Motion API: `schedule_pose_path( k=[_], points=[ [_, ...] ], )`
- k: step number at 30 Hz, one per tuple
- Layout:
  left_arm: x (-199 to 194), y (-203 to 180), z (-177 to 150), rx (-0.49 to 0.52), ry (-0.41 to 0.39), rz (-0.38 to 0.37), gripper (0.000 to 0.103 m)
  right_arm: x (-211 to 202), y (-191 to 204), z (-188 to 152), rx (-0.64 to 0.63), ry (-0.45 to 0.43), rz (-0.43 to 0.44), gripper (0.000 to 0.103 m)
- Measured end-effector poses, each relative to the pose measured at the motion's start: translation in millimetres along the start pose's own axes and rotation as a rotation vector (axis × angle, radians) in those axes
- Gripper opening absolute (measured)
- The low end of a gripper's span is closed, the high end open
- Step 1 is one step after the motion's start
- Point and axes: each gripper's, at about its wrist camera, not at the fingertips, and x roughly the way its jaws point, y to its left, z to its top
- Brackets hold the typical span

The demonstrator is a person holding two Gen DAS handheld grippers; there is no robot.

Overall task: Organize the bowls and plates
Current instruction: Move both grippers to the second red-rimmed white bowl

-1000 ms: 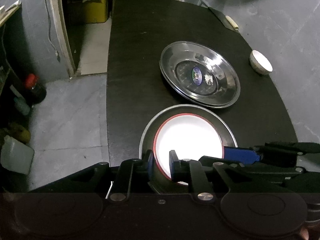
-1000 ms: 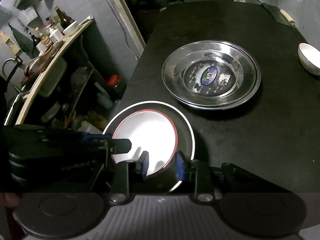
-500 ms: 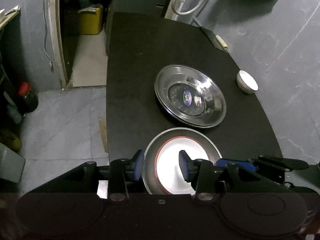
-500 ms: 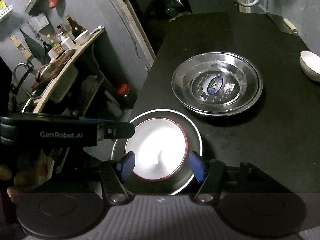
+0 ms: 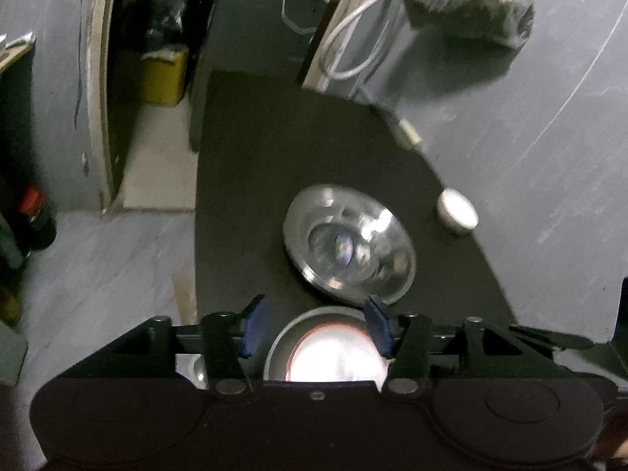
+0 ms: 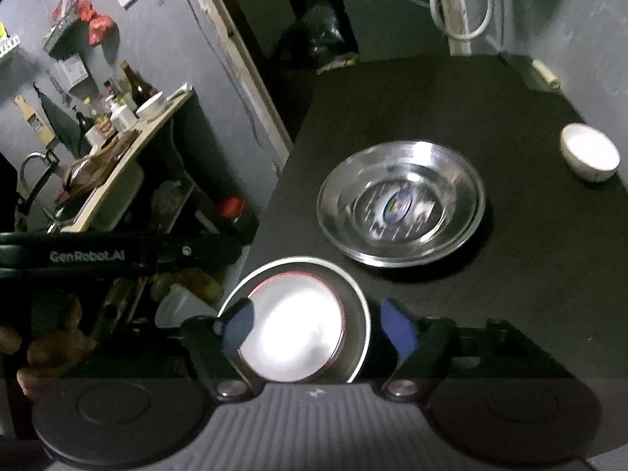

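Broadly, a dark counter point(image 6: 510, 274) fills most of both views, with a grey wall along its far side and a cluttered kitchen shelf off to one side in the right wrist view. Near its middle rests a stack of wide steel plates point(image 6: 400, 204) point(image 5: 347, 247), a small oval sticker at the centre of the top one. At the counter's near edge lies another steel plate point(image 6: 359, 325) point(image 5: 276, 347), and nested inside it sits a white plate with a red rim point(image 6: 294, 329) point(image 5: 333, 357), brightly lit and partly hidden by each claw's body. The left claw point(image 5: 314, 324) hangs above this pair, its blue-padded jaws opening, pads clear of the rims and holding nothing. The right claw point(image 6: 318, 325) likewise hangs over the same pair, jaws opening wide, both blue pads apart from the plates and empty. The left claw's black body reaches in from the side in the right wrist view. Well apart, by the wall-side edge, stands a small white bowl point(image 6: 588, 153) point(image 5: 457, 212).
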Motion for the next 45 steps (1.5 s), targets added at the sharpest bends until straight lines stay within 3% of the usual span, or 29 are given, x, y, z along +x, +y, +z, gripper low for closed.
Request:
schedule_pose_path(
  k=[2, 4, 8, 15, 27, 34, 45],
  points=[
    [-7.1, -5.5, 4.8, 0.014, -0.054, -0.018, 0.076, -8.2, -1.9, 2.6, 0.014, -0.034, -0.005, 0.094],
    [-16.4, -12.1, 8.3, 0.029, -0.134, -0.037, 0.102, -15.7, -7.2, 7.0, 0.031, -0.068, -0.01, 0.098],
    [-27.1, -31.3, 20.4, 0.091, -0.269, -0.056, 0.102, -37.1, -14.6, 10.0, 0.036, -0.16, -0.068, 0.103],
    [-13.9, -57.5, 37.2, 0.127, -0.318, -0.038, 0.102, -68.7, -30.3, 16.0, 0.003, -0.311, -0.201, 0.103],
    [42.2, -81.2, 64.1, 0.132, -0.261, 0.025, 0.102, -59.4, -101.0, 16.8, 0.084, -0.354, -0.359, 0.103],
    [79.3, -100.3, 85.9, 0.183, -0.223, 0.068, 0.102, -33.3, -143.4, 21.3, 0.146, -0.344, -0.388, 0.103],
    [133.6, -130.3, 117.7, 0.22, -0.154, 0.083, 0.102, 9.4, -173.5, 36.6, 0.202, -0.311, -0.39, 0.103]
  ],
)
